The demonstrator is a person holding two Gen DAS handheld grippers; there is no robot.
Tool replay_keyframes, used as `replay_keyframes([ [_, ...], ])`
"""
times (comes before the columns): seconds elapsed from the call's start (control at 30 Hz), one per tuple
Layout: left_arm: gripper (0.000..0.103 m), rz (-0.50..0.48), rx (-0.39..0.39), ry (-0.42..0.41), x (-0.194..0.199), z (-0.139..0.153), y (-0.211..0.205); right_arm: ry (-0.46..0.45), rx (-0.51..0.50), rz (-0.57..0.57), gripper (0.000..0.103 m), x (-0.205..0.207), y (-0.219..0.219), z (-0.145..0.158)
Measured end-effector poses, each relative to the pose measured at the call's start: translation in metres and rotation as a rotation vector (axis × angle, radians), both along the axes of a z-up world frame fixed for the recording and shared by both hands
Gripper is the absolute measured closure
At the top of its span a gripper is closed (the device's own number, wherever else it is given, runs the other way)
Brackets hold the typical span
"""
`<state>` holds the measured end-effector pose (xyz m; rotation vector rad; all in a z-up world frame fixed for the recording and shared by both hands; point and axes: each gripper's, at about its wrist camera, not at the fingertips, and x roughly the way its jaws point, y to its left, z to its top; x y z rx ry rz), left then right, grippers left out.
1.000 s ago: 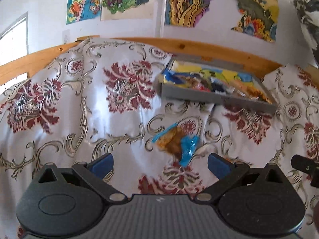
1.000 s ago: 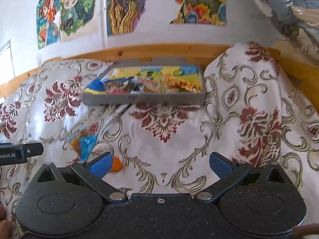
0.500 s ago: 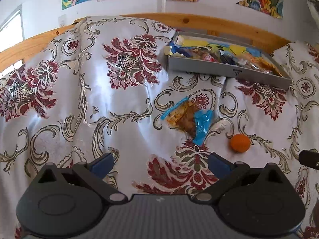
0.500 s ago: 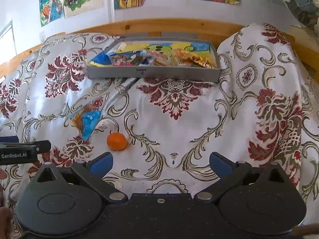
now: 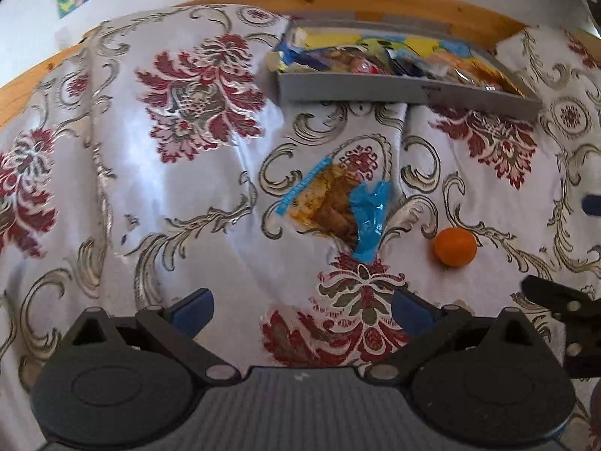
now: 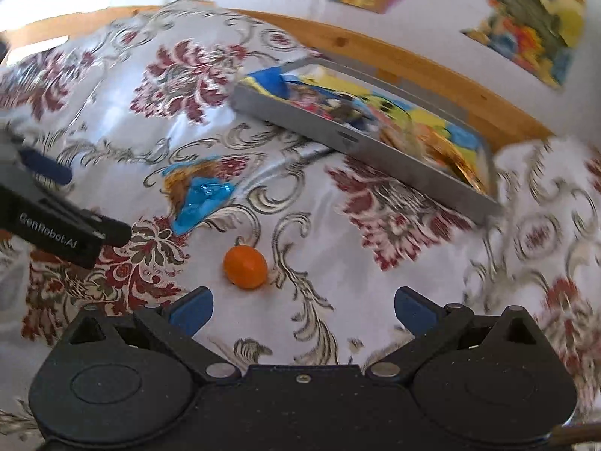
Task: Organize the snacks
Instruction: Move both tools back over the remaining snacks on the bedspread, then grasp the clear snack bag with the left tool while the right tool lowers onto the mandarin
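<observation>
Claws, left (image 5: 302,306) and right (image 6: 302,306), gape wide and empty above orange (image 6: 245,267) and snack packet (image 5: 338,210).

Floral bedcover (image 5: 157,203) under a wooden rail (image 5: 375,0).
Spread white with dark red blooms and grey-gold scrolls, creased in the middle; bordered at the far edge by the rail, with bright cartoon posters (image 6: 526,15) on the white wall above it.

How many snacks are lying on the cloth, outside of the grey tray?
2: a blue snack packet in front of the tray, and a small orange to its right. Others could lie out of view.
</observation>
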<state>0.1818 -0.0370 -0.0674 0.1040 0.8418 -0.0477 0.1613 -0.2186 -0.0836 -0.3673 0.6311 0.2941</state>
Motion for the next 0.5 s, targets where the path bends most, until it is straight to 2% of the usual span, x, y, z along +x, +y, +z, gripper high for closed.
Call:
replay_keyframes([
  [0.17, 0.001, -0.074, 0.069, 0.011, 0.013, -0.005, -0.004, -0.021, -0.064, 0.12, 0.001, 0.009, 0.014, -0.014],
  [0.27, 0.001, -0.103, 0.114, -0.038, 0.017, -0.006, -0.006, -0.031, -0.092, 0.164, 0.001, 0.015, 0.019, -0.021],
  [0.5, 0.001, -0.159, 0.102, -0.09, 0.038, -0.008, -0.003, -0.024, -0.089, 0.219, 0.001, 0.028, 0.026, -0.035],
])
